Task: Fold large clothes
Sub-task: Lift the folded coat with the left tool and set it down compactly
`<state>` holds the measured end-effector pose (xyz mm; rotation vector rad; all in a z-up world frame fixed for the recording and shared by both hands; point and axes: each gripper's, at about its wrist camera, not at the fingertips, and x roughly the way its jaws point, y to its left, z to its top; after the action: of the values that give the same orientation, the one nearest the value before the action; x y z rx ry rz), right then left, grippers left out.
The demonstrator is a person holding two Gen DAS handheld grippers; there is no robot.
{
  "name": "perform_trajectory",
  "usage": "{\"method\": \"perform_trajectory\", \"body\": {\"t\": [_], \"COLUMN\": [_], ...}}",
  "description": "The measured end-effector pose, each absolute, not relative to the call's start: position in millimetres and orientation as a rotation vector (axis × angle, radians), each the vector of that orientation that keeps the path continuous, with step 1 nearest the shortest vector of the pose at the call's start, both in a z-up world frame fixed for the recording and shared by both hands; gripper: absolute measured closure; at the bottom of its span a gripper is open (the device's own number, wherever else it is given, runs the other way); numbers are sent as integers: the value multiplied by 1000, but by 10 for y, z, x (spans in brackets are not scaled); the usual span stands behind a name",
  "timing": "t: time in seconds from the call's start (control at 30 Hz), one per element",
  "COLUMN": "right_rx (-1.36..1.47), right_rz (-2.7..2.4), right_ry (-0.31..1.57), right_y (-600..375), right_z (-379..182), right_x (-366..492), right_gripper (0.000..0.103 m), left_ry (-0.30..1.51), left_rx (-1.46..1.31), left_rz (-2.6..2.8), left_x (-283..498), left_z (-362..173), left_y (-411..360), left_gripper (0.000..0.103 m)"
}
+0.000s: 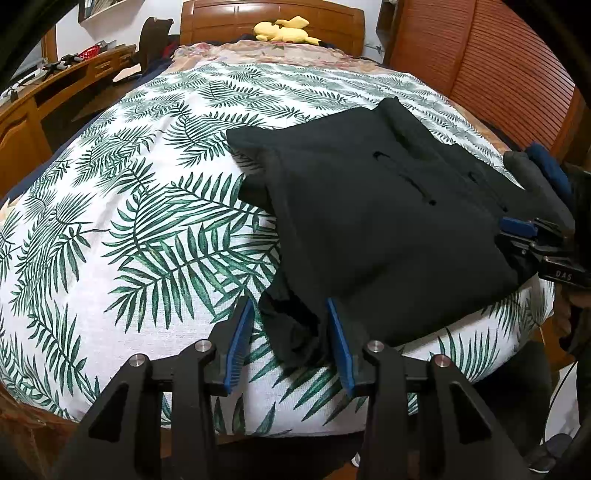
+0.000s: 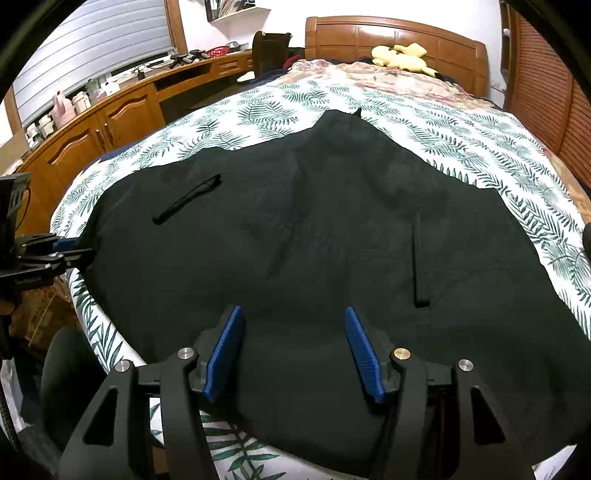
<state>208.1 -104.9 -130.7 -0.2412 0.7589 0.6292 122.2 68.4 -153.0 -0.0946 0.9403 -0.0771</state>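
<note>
The black garment (image 2: 314, 236) lies spread near the foot of a bed under a leaf-print cover (image 1: 147, 206), a corner of it between the parted, unpressing pads of the left gripper (image 1: 291, 314), the right gripper (image 2: 293, 317) released above it, wooden headboard (image 2: 395, 37) and desk (image 2: 122, 107) beyond.

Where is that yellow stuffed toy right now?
The yellow stuffed toy lies at the far end of the bed, against the wooden headboard, well beyond the black garment; both wrist views show it top centre.
</note>
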Motion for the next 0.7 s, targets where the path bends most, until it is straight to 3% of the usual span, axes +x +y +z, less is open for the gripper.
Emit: {"method": "perform_trajectory", "body": {"t": [0.13, 0.17, 0.23, 0.33, 0.7], "right_rx": [-256, -266, -272, -264, -165], "right_rz": [617, 614, 614, 625, 640], "right_ry": [763, 759, 757, 754, 740], "right_y": [-1005, -1015, -1013, -1022, -1432], "right_z": [-1391, -1392, -1413, -1434, -1290], "right_x": [2096, 2063, 2048, 2063, 2044], "right_gripper": [41, 41, 40, 40, 40], "left_ry": [956, 957, 967, 959, 706], "left_rx": [-100, -107, -145, -138, -52], "left_rz": [-79, -88, -118, -126, -245], "left_x": [1249, 1257, 1283, 1313, 1589], "left_z": [-1529, -1526, -1506, -1398, -188], "left_y": [673, 670, 678, 616, -33], "left_gripper": [62, 67, 85, 93, 96]}}
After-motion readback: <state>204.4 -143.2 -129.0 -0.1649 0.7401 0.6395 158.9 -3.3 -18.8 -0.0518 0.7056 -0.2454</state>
